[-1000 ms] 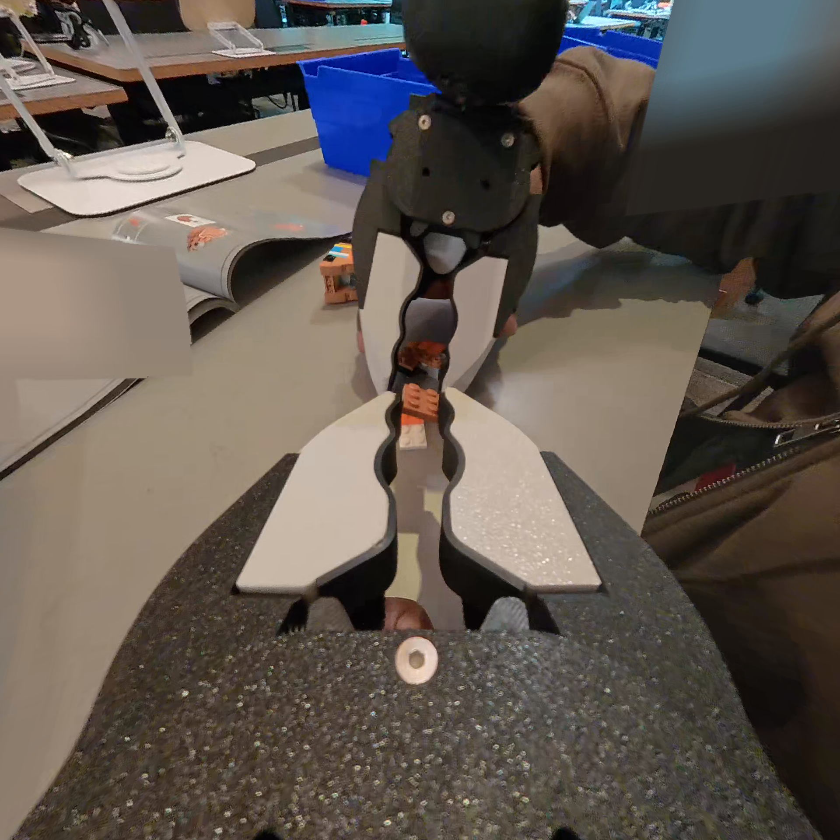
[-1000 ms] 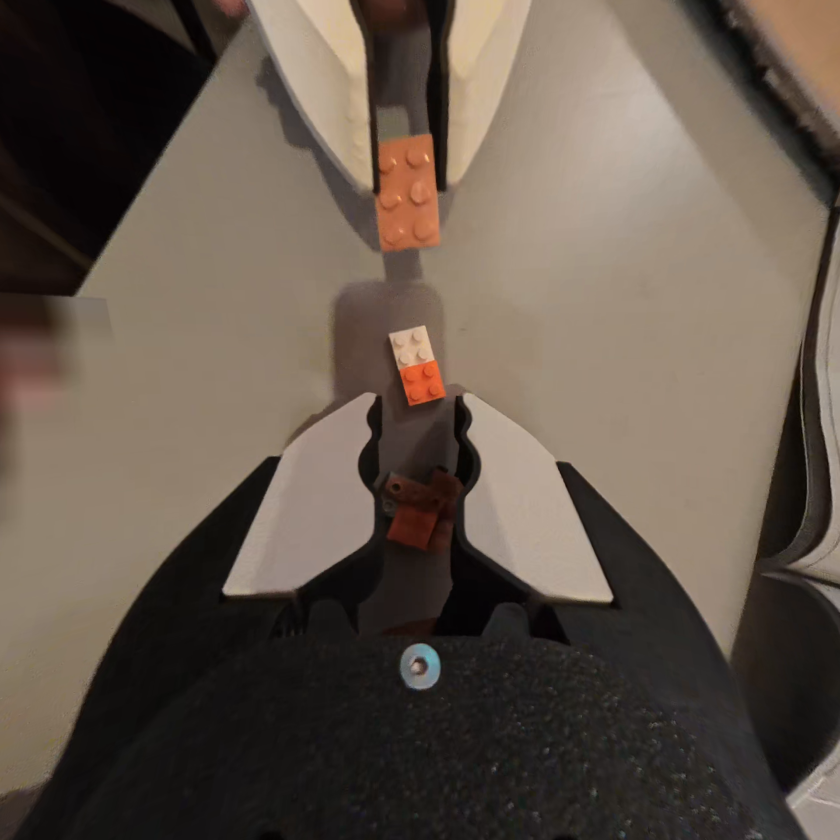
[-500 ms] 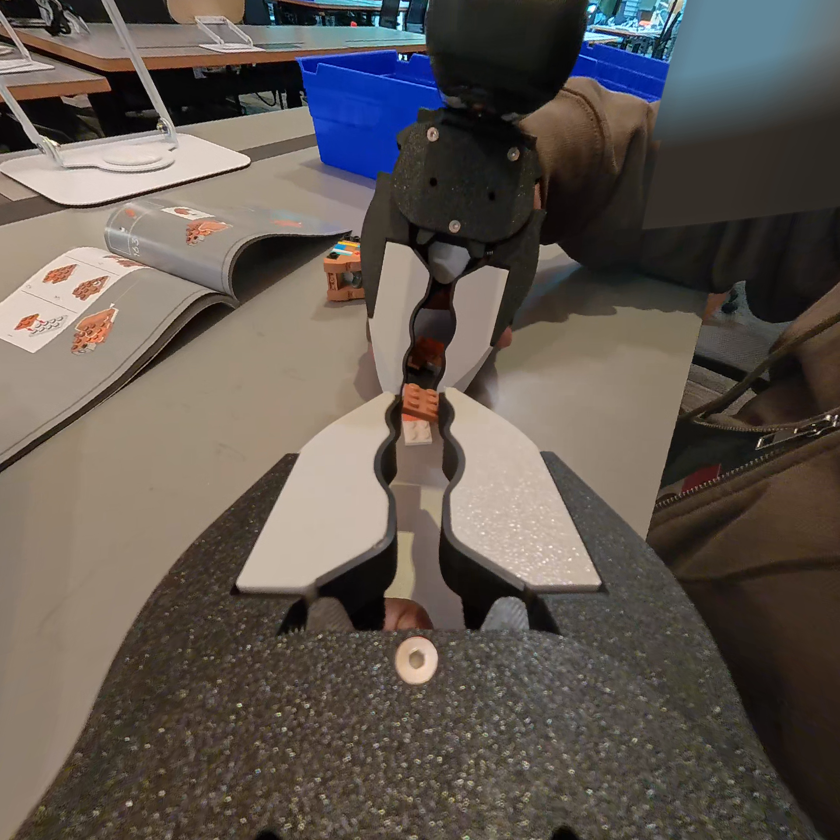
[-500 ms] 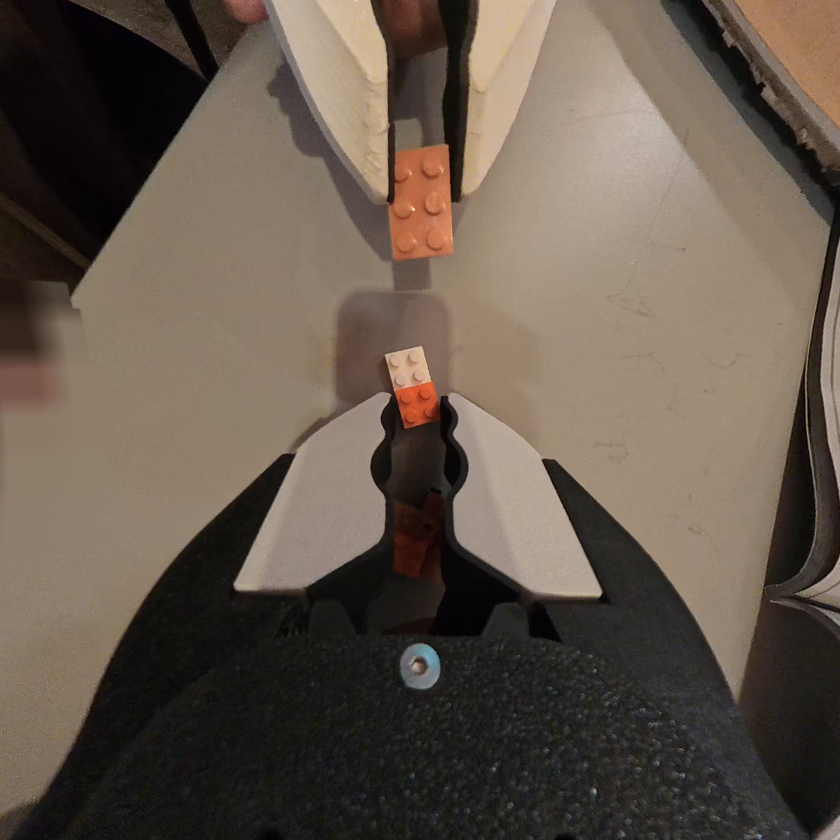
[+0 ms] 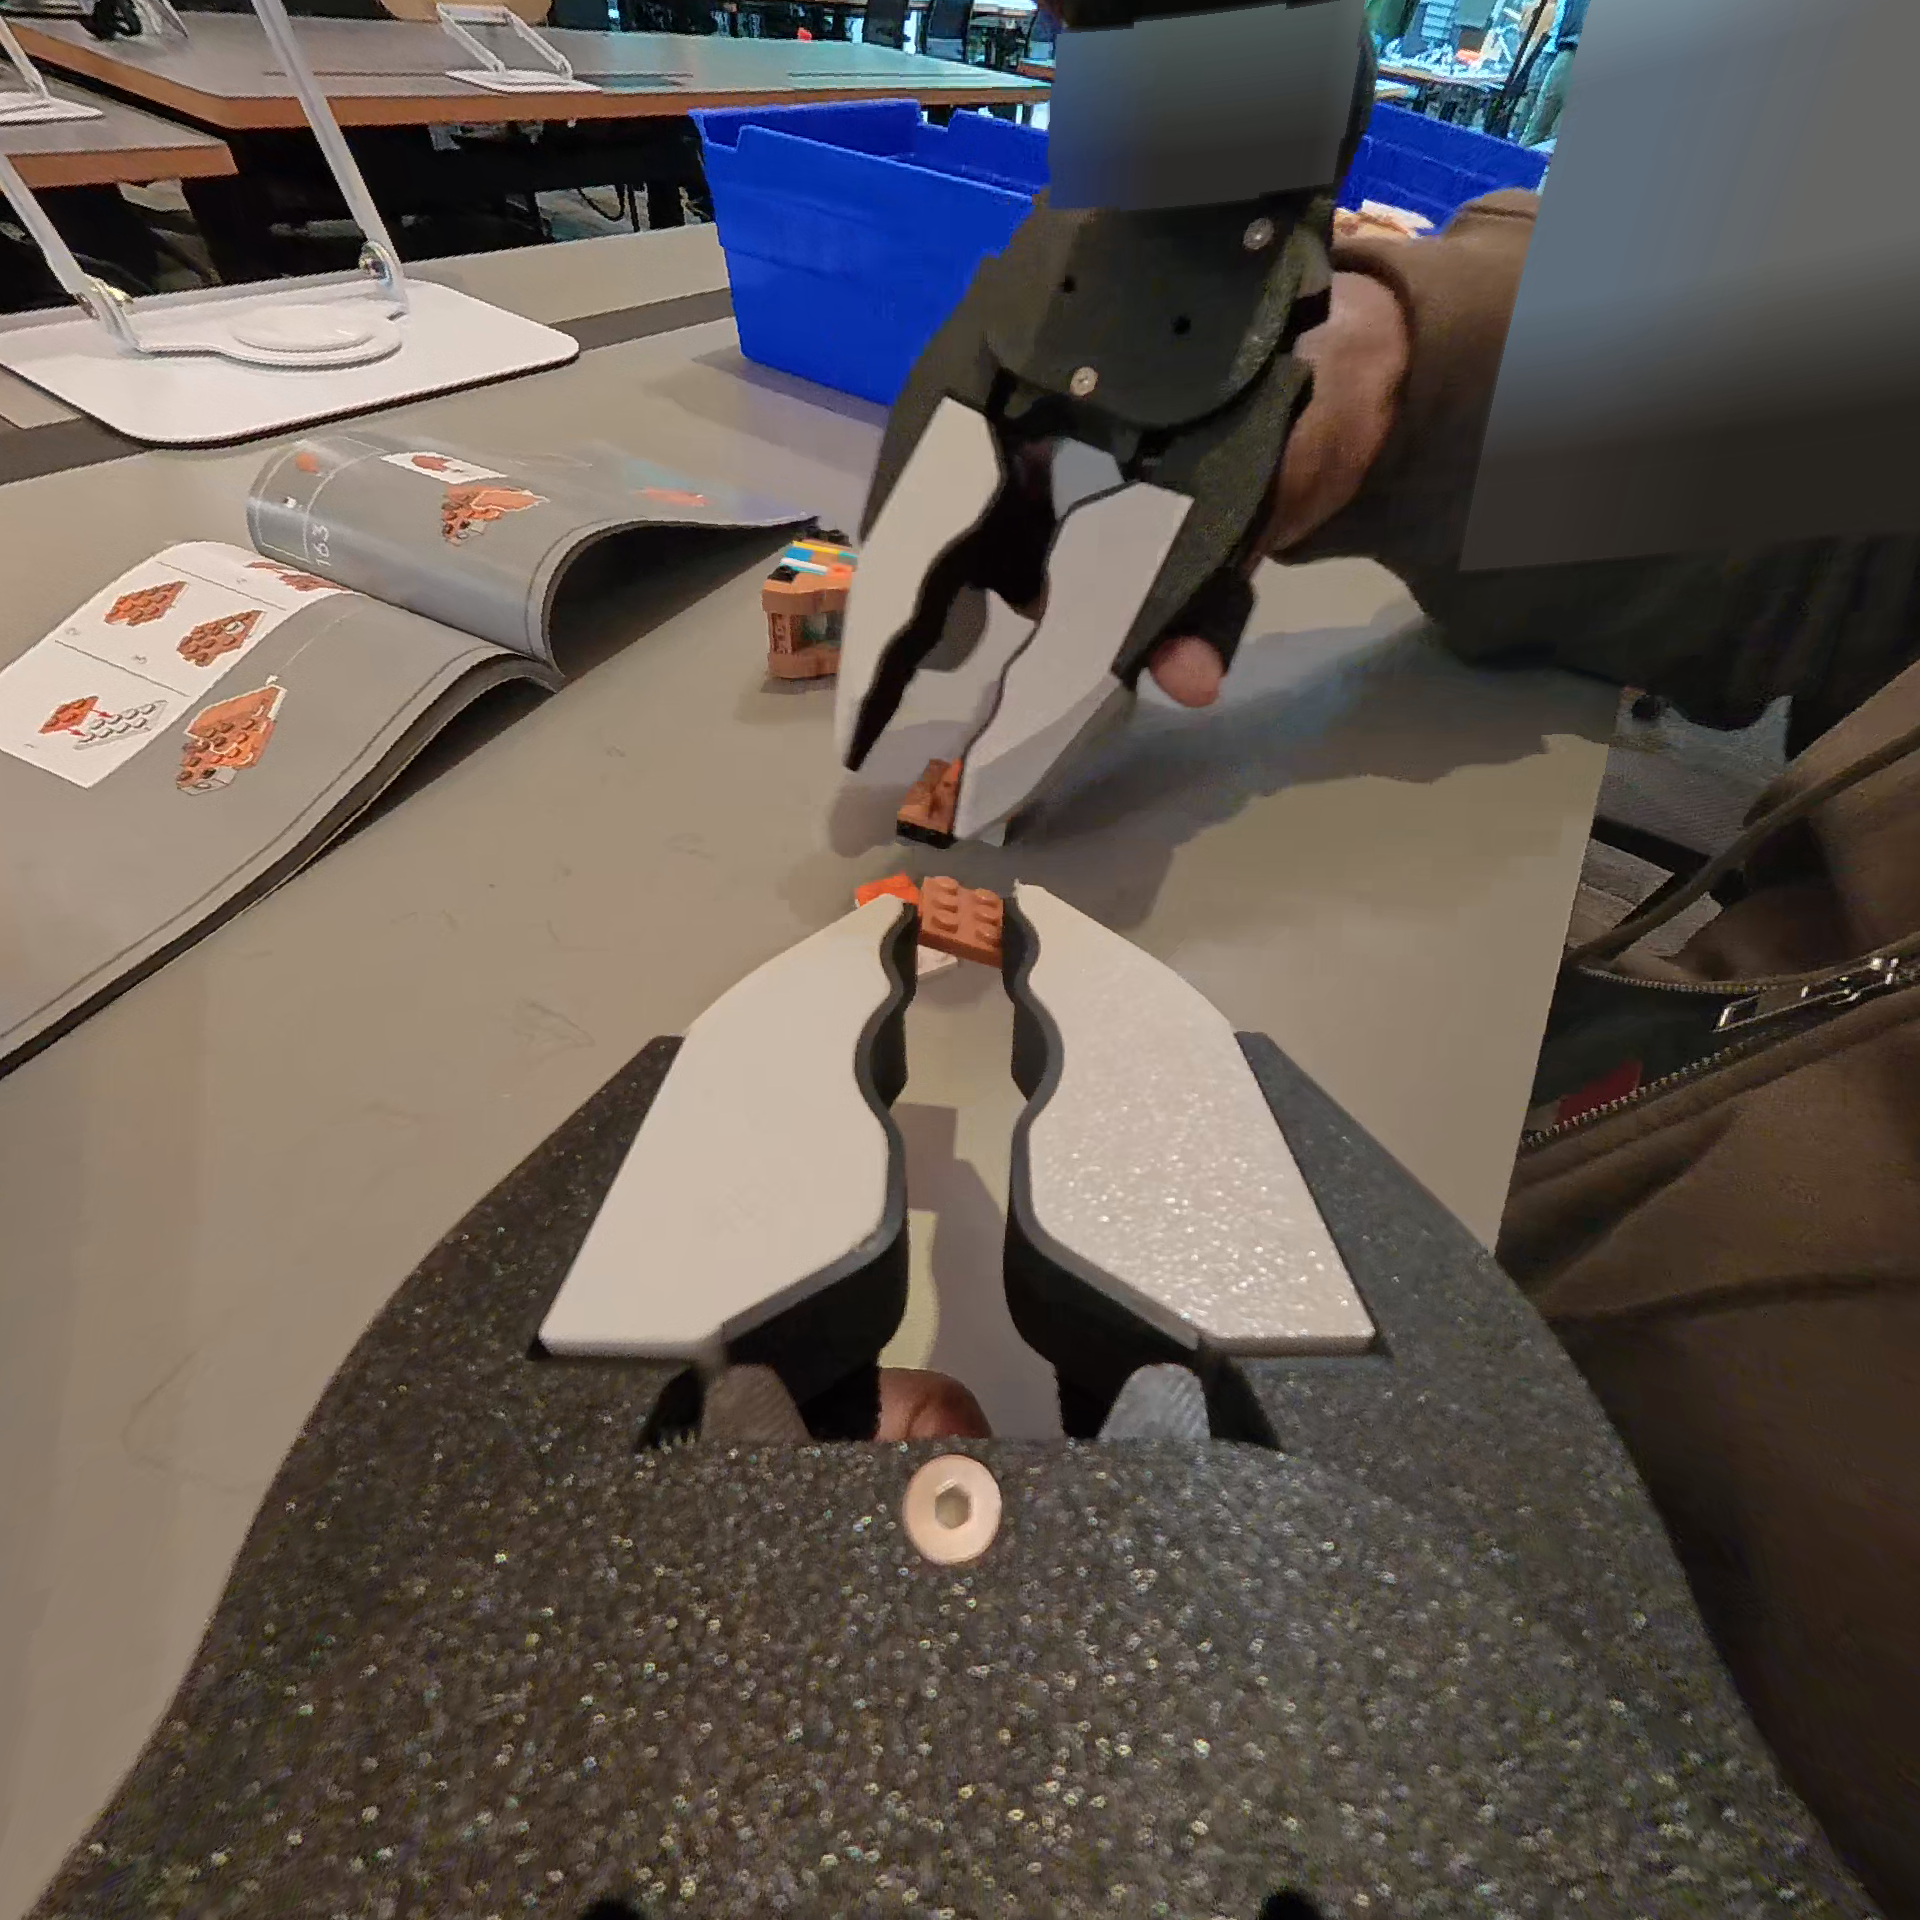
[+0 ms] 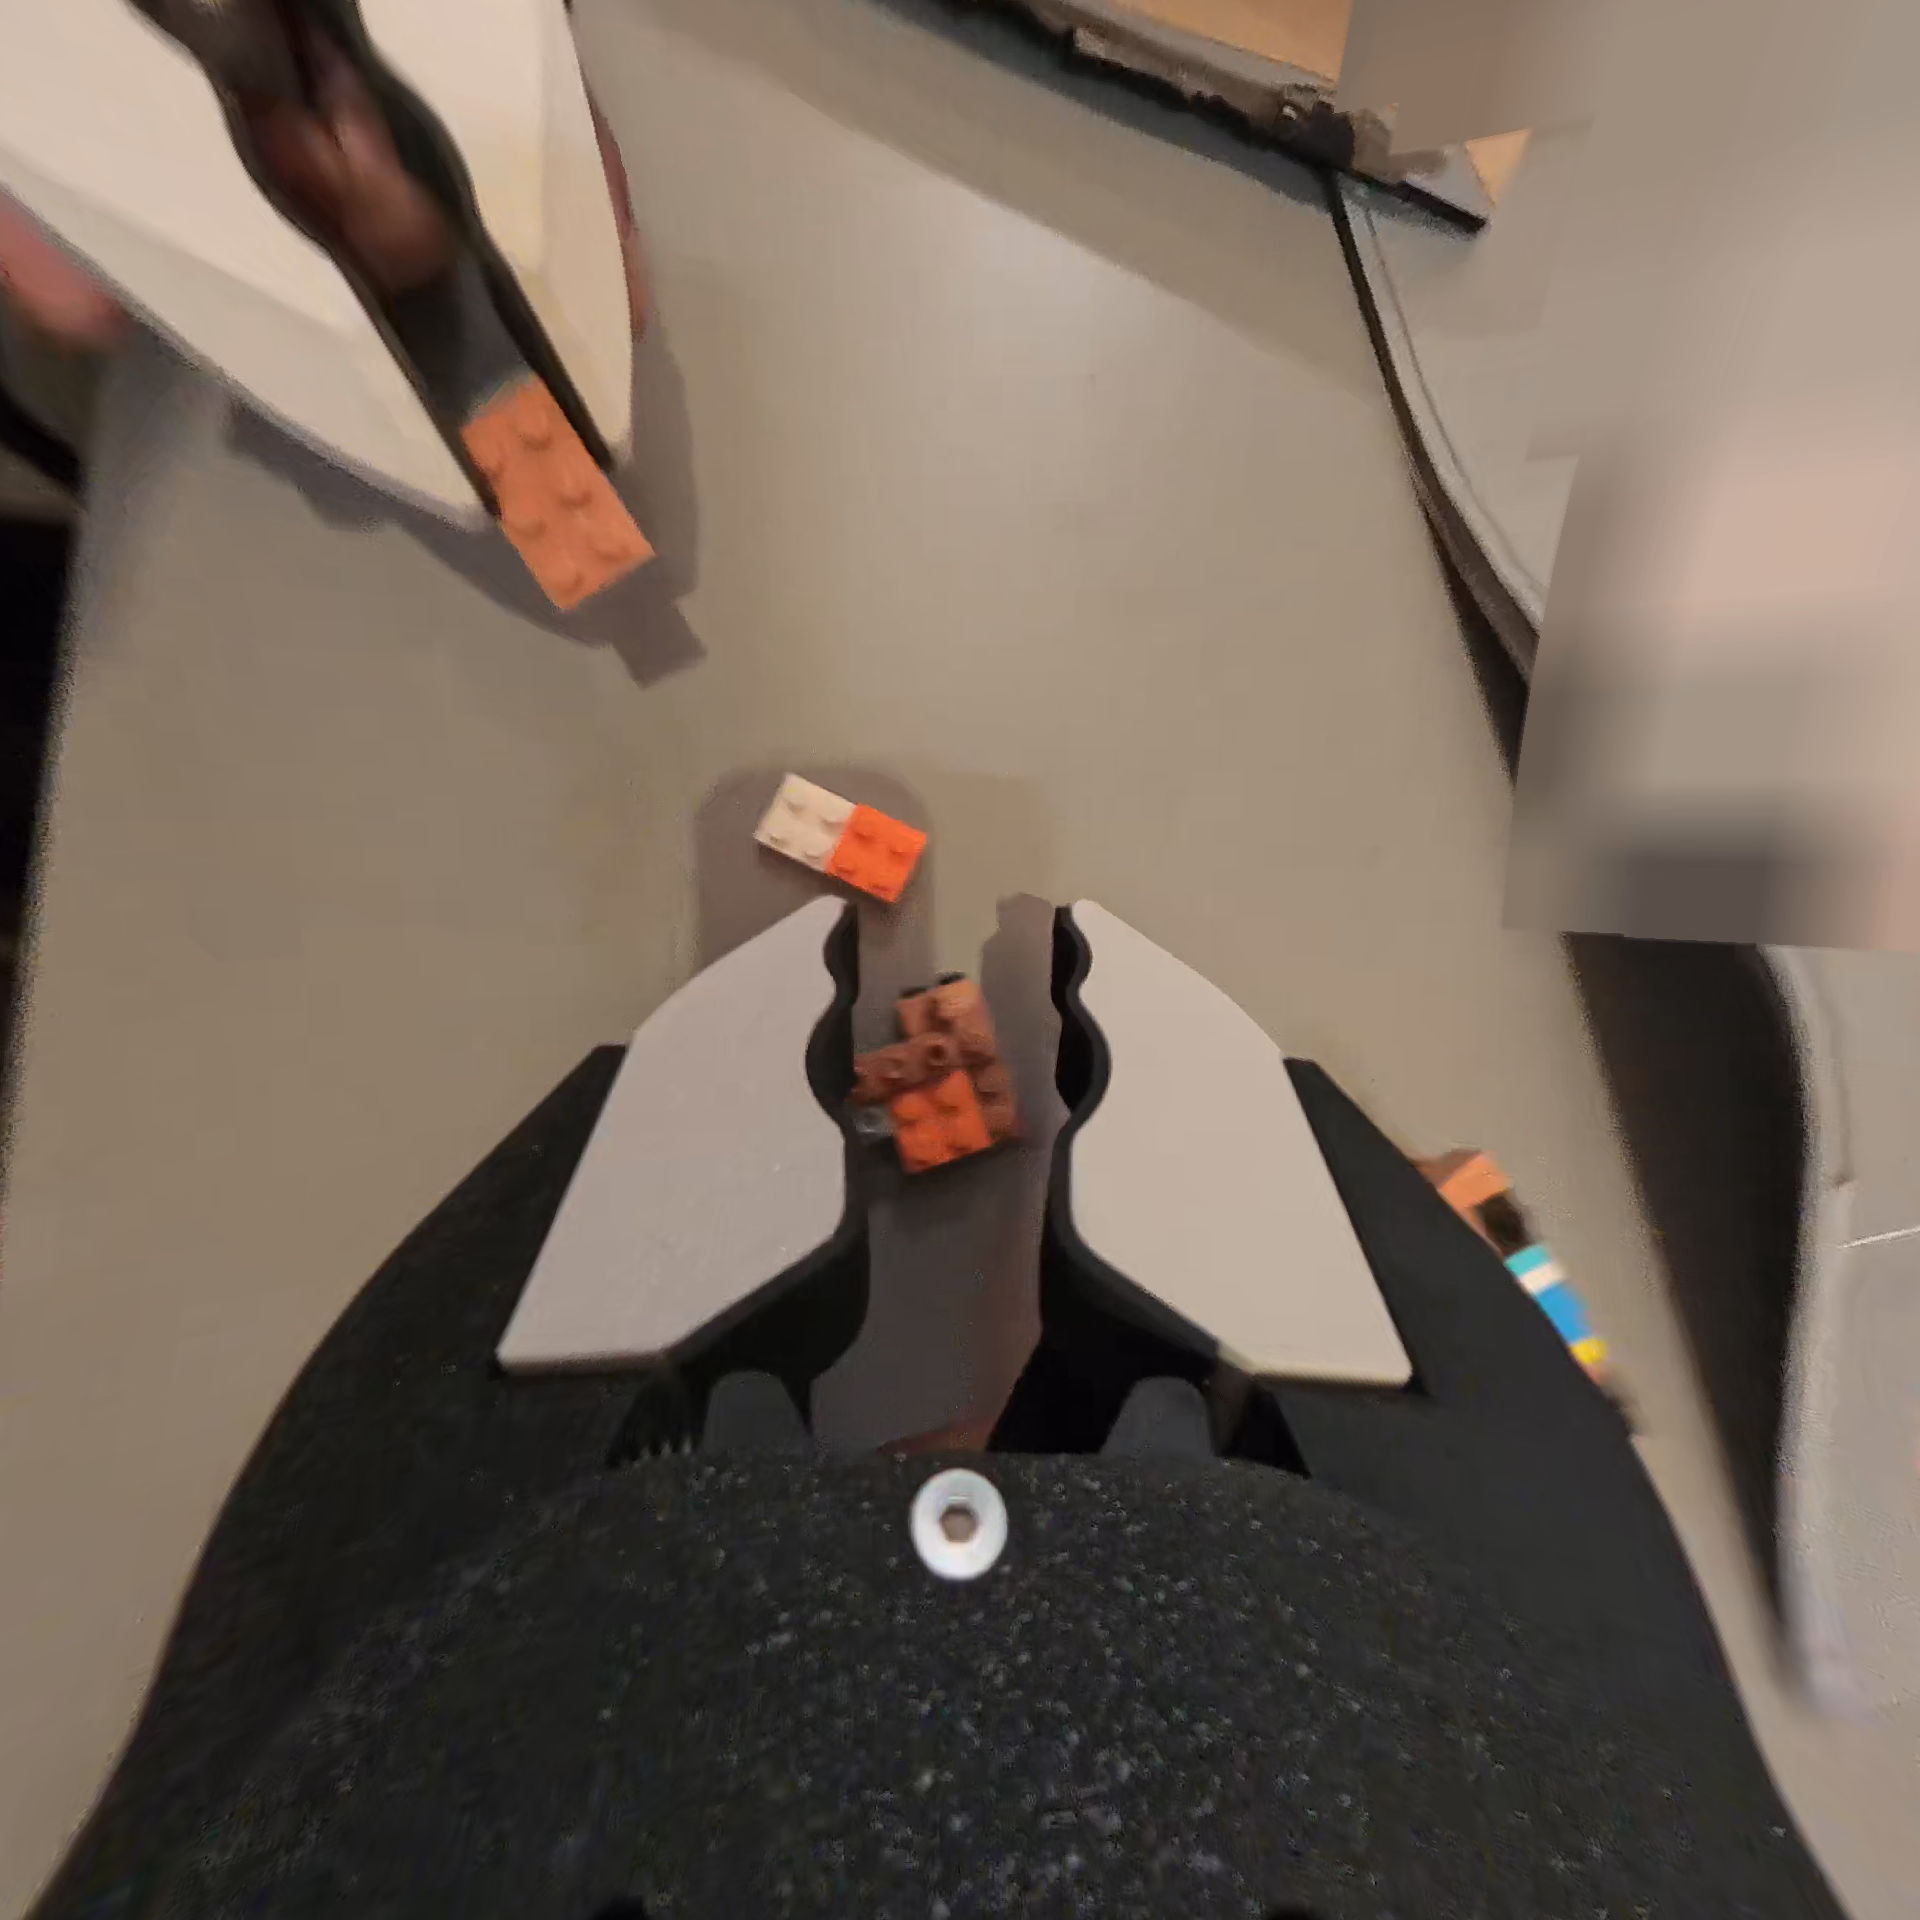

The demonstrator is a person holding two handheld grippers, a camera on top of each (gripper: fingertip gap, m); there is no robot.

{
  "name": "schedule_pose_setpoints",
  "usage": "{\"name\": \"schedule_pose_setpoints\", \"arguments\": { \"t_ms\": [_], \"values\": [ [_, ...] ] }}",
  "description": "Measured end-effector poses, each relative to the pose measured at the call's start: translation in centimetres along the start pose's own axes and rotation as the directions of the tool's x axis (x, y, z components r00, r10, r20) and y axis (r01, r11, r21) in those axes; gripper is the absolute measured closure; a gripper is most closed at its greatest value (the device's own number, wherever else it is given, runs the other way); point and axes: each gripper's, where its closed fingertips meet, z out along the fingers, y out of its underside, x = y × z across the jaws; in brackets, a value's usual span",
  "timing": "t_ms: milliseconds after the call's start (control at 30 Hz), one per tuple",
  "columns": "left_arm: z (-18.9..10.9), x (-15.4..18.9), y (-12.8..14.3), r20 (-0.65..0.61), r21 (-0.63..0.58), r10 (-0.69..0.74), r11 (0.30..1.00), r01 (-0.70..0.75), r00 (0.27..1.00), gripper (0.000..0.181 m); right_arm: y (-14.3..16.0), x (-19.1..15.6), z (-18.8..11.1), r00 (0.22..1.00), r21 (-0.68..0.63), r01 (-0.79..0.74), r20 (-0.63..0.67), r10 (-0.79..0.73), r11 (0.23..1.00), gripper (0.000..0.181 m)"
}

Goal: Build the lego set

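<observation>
My left gripper point(image 5: 961, 914) is shut on a brown-orange 2x3 plate point(image 5: 961, 920) and holds it just above the grey table point(image 5: 520, 987). It also shows at the top left of the right wrist view point(image 6: 540, 488) with the plate point(image 6: 556, 509). A white-and-orange plate point(image 6: 842, 836) lies flat on the table between the two grippers. My right gripper point(image 6: 951, 914) is open and points down at the table. A small brown-and-orange assembly point(image 6: 940, 1070) sits loose between its fingers, with gaps on both sides. In the left wrist view the right gripper point(image 5: 914, 790) stands over that assembly point(image 5: 930, 800).
An open instruction booklet point(image 5: 312, 623) lies at the left. A small partly built model point(image 5: 805, 613) stands behind the right gripper. Blue bins point(image 5: 862, 229) and a white stand base point(image 5: 281, 353) are at the back. The table edge point(image 5: 1569, 935) and a person's brown jacket are at the right. Left tips to right tips: about 9 cm.
The right gripper has turned and its jaws have opened wider; the small assembly now sits nearer its fingertips. The left gripper with its plate has shifted to the upper left in the right view.
</observation>
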Motion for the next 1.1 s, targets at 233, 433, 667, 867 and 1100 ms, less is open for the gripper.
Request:
{"name": "schedule_pose_setpoints", "arguments": {
  "t_ms": [233,433,667,867,1100],
  "values": [
    [0.7,-1.0,0.6,-0.057,-0.072,0.051,0.996,-0.055,0.997,0.166,0.8,-2.2,1.9,0.986,-0.049,-0.137,-0.103,0.132,0.989,0.129],
    [1.0,-1.4,0.9,-0.086,-0.101,0.081,0.991,-0.09,0.993,0.166,-0.3,-1.8,2.1,0.98,-0.037,-0.085,-0.181,0.077,0.996,0.124],
    [1.1,-1.3,0.9,-0.119,-0.101,0.096,0.989,-0.108,0.988,0.166,-0.2,-2.4,2.9,0.988,-0.077,-0.061,-0.15,0.049,0.995,0.138],
    [1.2,-1.2,1.0,-0.143,-0.113,0.1,0.987,-0.116,0.985,0.166,0.0,-2.2,2.9,0.995,-0.112,-0.07,-0.085,0.06,0.991,0.14],
    [1.2,-1.1,1.2,-0.158,-0.122,0.097,0.986,-0.117,0.983,0.166,0.2,-1.9,2.9,0.998,-0.152,-0.018,0.054,0.027,0.988,0.138]
  ]
}}
